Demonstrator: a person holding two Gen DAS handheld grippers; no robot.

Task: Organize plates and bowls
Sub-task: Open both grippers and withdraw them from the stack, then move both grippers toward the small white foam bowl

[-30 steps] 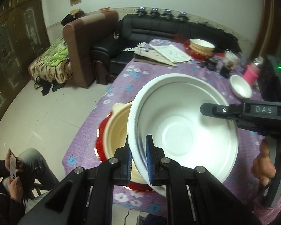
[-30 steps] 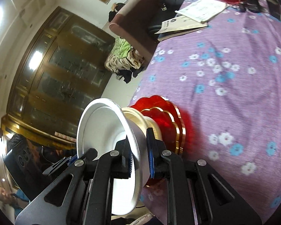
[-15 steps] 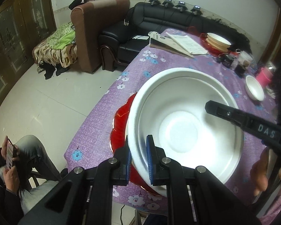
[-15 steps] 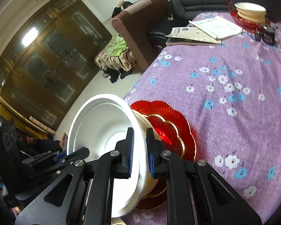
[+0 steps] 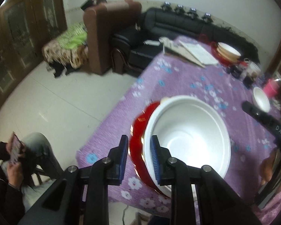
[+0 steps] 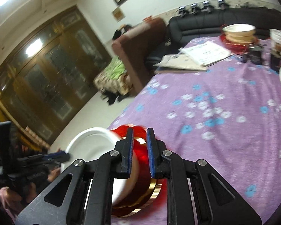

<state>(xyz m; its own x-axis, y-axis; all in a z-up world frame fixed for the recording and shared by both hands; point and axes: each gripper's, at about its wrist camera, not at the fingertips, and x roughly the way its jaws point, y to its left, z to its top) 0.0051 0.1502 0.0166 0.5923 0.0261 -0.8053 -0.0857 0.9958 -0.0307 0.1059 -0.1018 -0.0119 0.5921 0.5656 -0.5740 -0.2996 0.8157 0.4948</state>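
Broadly, the purple flowered tablecloth point(image 5: 187, 86) fills both views, and most of the tidying looks underway rather than finished. At about six o'clock in the left wrist view sits the near stack: red plates point(image 5: 138, 142) with gilt edges below, and the large white bowl point(image 5: 189, 140) nested on top, empty inside. A cream rim peeks out at the bowl's eleven o'clock, so another bowl seems to sit beneath it, though blur makes that uncertain.

The left gripper point(image 5: 138, 159) has its jaws spread to a moderate gap, straddling the edges of bowl and plates; whether the pads press on them I cannot tell. The right gripper point(image 6: 140, 150) shows a narrower gap around the red plates point(image 6: 140, 168) from the opposite side, and again actual contact is unclear. My reading is that the bowl is set down and the hands are letting go or regripping the whole stack.

Toward one o'clock on the table a second stack point(image 5: 227, 53) of cream bowls on a red plate stands well apart, and appears sorted. Between the two, at three o'clock, a small white bowl point(image 5: 261, 99) lies alone and empty; it probably remains to be gathered. A pink cup point(image 5: 271, 89) stands just beside it.
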